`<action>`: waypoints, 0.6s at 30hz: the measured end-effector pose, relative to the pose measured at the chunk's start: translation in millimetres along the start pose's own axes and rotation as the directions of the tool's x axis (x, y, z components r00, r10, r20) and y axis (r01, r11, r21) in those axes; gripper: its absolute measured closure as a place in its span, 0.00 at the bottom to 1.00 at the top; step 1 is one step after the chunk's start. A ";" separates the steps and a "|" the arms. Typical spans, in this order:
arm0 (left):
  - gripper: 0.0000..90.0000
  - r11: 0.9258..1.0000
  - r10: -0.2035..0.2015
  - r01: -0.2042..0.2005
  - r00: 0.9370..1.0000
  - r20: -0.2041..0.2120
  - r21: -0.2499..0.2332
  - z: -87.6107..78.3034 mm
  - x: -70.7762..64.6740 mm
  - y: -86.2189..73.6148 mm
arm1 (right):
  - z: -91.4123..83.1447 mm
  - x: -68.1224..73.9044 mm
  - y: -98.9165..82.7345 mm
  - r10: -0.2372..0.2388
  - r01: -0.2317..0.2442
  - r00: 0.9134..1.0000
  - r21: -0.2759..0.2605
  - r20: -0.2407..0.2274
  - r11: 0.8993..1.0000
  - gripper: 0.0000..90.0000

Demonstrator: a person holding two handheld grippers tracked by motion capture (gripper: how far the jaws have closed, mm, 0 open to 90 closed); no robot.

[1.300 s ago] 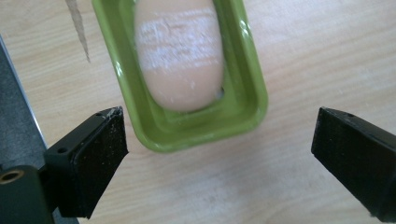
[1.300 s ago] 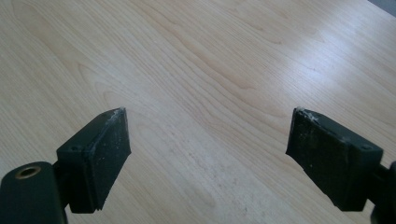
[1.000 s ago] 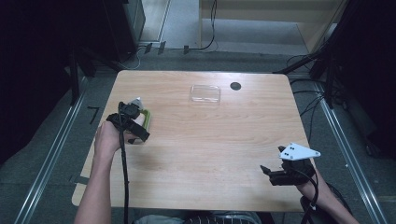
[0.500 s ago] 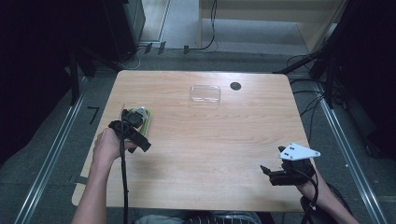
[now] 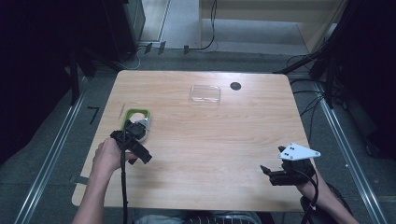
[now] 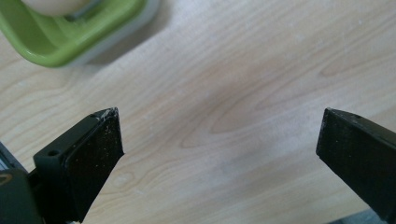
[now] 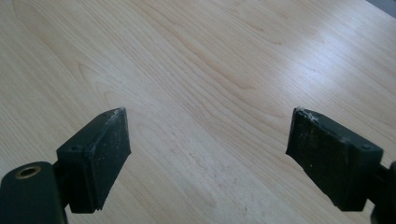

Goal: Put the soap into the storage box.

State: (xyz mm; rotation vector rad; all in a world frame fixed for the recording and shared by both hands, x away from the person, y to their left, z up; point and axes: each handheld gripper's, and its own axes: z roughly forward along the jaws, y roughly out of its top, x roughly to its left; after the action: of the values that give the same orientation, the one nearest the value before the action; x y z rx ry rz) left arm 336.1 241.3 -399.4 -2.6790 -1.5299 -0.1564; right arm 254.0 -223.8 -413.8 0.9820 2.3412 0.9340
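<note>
Green rounded-square plastic tray with pale rim (image 5: 136, 113): lies flat on wooden table (image 5: 210, 140), left side, mid-depth. Holds pale rounded item (image 6: 56, 5) plus small grey piece; identity unclear.
Clear shallow rectangular plastic container (image 5: 205, 94): flat, far centre of table.
Small black round disc (image 5: 235, 86): just right of container, apart from it.

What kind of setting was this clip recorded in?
Probably a lab or data-collection workspace, not a home. A bare wooden table stands on a grey floor with metal rails either side, cables trail behind it, and a person holds the left gripper and right gripper.
</note>
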 end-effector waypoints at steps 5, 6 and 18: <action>0.00 0.999 0.013 -0.014 1.000 0.008 0.044 8.7 -5.2 -7.4 | 0.0 0.1 0.1 -0.002 0.002 1.000 0.000 0.000 1.000 0.15; 0.00 0.998 0.019 -0.019 1.000 0.008 0.053 10.5 -6.2 -9.0 | 0.0 0.1 0.2 -0.001 0.001 1.000 0.001 0.001 1.000 0.15; 0.00 0.998 0.016 -0.017 1.000 0.025 0.052 23.2 -18.5 -29.8 | -0.1 0.4 0.2 -0.003 0.003 1.000 0.000 0.001 1.000 0.15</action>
State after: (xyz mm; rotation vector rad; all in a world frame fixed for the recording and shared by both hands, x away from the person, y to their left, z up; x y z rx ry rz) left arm 302.5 242.8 -424.7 -2.6622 -1.4960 -0.0822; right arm 253.8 -223.5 -413.6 0.9781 2.3415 0.9324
